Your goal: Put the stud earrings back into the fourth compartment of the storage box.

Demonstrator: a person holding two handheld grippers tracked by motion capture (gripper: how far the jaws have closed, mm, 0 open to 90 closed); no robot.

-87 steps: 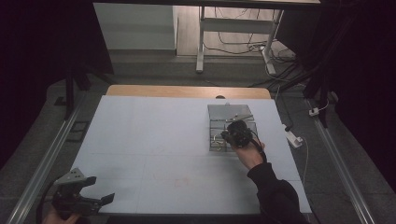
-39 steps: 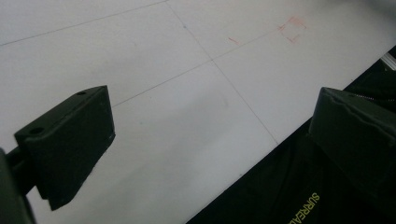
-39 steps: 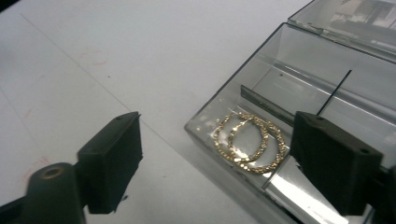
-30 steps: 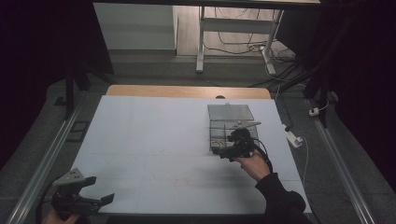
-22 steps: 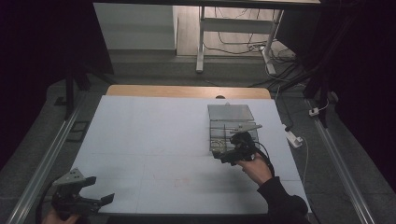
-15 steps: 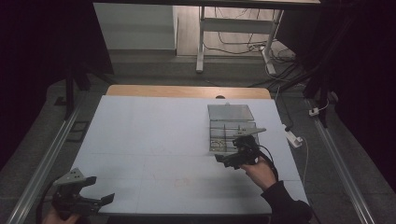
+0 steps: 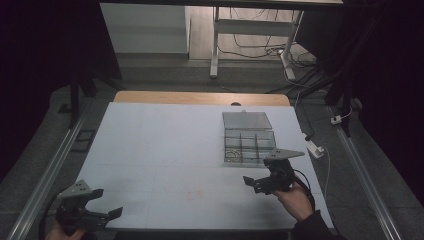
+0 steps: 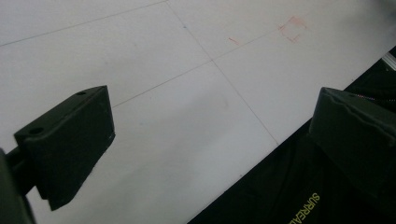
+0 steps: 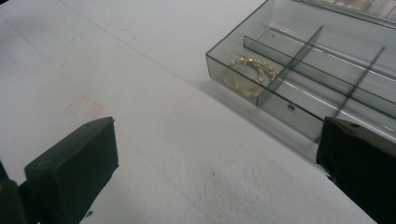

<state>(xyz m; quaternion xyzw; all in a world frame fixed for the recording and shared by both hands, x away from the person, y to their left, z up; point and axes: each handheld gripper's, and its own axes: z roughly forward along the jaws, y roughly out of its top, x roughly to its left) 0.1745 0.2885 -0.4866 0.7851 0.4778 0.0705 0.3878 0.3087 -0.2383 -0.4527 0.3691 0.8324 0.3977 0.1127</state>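
A clear plastic compartment box [image 7: 248,145] lies at the right of the white table, its lid folded open behind it. A gold chain [image 9: 252,70] lies coiled in the box's near-left compartment [image 7: 231,154]. My right gripper [image 7: 252,184] hovers just in front of the box and points left. In the right gripper view it [image 9: 219,158] stands wide open; its jaws have just been opening and nothing is between them. My left gripper [image 7: 107,202] sits at the table's near-left corner. Its jaws [image 8: 215,140] are open over bare table.
A faint red square mark [image 7: 195,192] lies on the white table top [image 7: 165,145] between the two grippers. A white power strip [image 7: 316,148] rests beyond the table's right edge. Metal rails run along both sides. A dark garment with yellow lettering [image 8: 313,205] hangs below the near edge.
My right gripper has drawn back from over the box toward the near edge, and now hangs in front of it. The left gripper has stayed where it was.
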